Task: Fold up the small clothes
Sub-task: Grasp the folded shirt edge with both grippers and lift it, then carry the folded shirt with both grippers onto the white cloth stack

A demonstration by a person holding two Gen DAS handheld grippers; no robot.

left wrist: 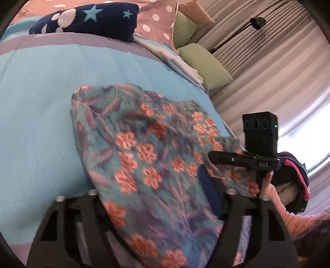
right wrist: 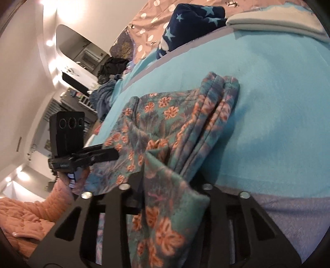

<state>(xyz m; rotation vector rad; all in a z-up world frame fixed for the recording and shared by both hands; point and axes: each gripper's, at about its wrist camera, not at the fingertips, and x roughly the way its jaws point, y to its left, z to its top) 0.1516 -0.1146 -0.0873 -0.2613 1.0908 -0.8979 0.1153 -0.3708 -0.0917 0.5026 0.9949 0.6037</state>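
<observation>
A small teal garment with orange flowers (left wrist: 144,148) lies partly folded on the light blue bedspread (left wrist: 41,123). My left gripper (left wrist: 160,206) is shut on its near edge, and the cloth drapes over the fingers and hides them. The right gripper (left wrist: 218,156) shows at the garment's right edge in the left wrist view. In the right wrist view the same garment (right wrist: 177,127) runs away from me in folded layers. My right gripper (right wrist: 167,195) is shut on its near corner, fingertips hidden by cloth. The left gripper (right wrist: 111,154) grips the garment's left edge there.
A navy star cushion (left wrist: 86,20) and a pink dotted cover (left wrist: 156,18) lie at the far end of the bed. Green pillows (left wrist: 204,61) and curtains (left wrist: 268,72) are at right. A dark clothes pile (right wrist: 113,66) sits at the bed's far left.
</observation>
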